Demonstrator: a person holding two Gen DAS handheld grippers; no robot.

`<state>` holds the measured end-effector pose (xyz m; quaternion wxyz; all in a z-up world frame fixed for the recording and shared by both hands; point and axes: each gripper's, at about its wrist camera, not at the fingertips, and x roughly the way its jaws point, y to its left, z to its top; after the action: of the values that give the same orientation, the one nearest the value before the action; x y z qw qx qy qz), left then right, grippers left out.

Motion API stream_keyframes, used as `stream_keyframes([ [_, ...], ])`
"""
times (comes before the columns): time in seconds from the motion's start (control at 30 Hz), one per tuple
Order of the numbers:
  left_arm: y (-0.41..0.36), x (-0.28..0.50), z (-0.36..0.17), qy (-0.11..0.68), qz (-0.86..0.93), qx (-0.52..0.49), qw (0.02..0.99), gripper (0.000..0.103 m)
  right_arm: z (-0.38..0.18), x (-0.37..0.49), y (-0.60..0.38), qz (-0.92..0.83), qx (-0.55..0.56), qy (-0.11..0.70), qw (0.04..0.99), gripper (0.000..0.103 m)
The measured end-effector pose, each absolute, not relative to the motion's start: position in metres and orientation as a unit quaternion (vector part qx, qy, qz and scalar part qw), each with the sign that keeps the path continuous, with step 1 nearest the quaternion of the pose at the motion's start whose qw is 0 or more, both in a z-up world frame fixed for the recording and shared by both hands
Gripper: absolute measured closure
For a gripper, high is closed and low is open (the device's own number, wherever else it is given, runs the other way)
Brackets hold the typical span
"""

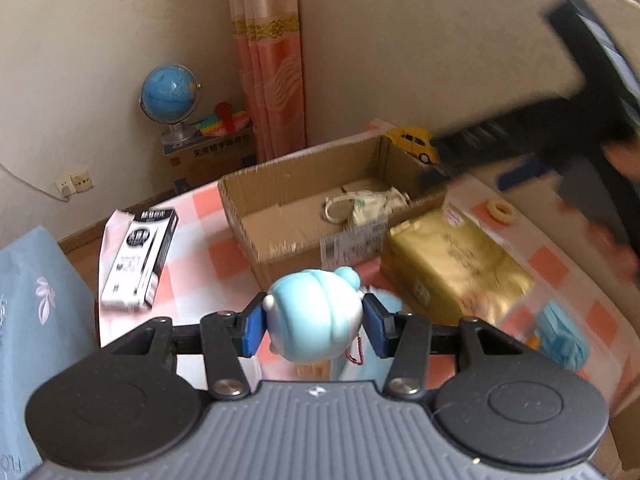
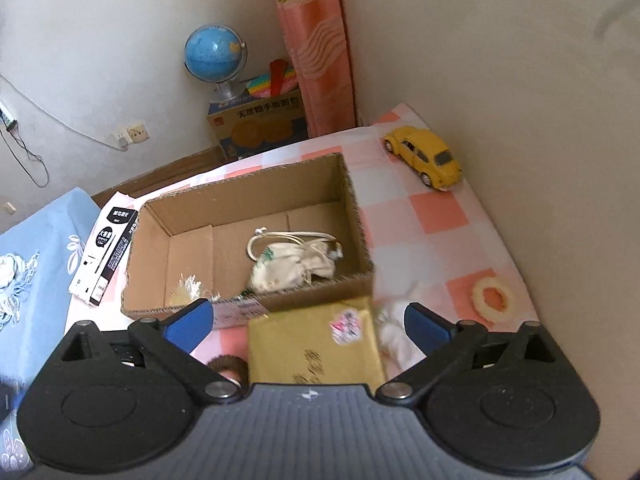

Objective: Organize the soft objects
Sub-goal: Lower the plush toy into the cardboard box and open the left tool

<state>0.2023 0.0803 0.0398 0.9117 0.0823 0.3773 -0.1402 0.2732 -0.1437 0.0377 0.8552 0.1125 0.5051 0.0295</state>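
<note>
The left claw [image 1: 314,326] grips a pale blue squishy toy [image 1: 316,316] above the checkered tabletop [image 1: 200,248], near the cardboard box [image 2: 152,248]. The right claw [image 2: 308,320] gapes empty over a gold packet [image 2: 316,344]; a cream drawstring pouch [image 2: 296,264] lies inside the box.

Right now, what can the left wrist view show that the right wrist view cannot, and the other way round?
Only the left wrist view shows the left gripper shut on a light blue soft toy, and a blue fabric item near the gold package. Only the right wrist view shows the right gripper, open and empty above that package, and a white fluffy item beside it. Both show the cardboard box with a cream drawstring pouch inside, the gold package, the yellow toy car, the cream ring and the globe.
</note>
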Motion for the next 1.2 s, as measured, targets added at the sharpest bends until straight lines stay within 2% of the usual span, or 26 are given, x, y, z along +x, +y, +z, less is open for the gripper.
stream_keyframes([
  [0.37,0.049,0.305,0.031,0.414,-0.155,0.09,0.893,0.054,0.034,0.238,-0.172,0.025,0.119,0.494,0.861,0.0],
  [0.6,0.035,0.342,0.02,0.427,-0.157,0.098,0.885,0.052,0.037,0.231,-0.182,0.018,0.115,0.483,0.868,0.0],
  [0.63,0.034,0.346,0.02,0.425,-0.156,0.098,0.886,0.049,0.037,0.23,-0.183,0.015,0.114,0.481,0.869,0.0],
  [0.67,0.032,0.35,0.02,0.424,-0.154,0.099,0.887,0.038,0.036,0.23,-0.184,0.014,0.112,0.48,0.87,0.0],
  [0.73,0.031,0.354,0.021,0.419,-0.144,0.1,0.891,0.023,0.035,0.228,-0.184,0.016,0.107,0.479,0.871,0.0],
  [0.93,0.03,0.34,0.035,0.401,-0.146,0.102,0.898,0.02,0.033,0.219,-0.19,0.026,0.105,0.469,0.877,0.0],
  [1.2,0.028,0.283,0.046,0.38,-0.157,0.118,0.904,0.018,0.037,0.182,-0.194,0.057,0.075,0.441,0.892,0.0],
])
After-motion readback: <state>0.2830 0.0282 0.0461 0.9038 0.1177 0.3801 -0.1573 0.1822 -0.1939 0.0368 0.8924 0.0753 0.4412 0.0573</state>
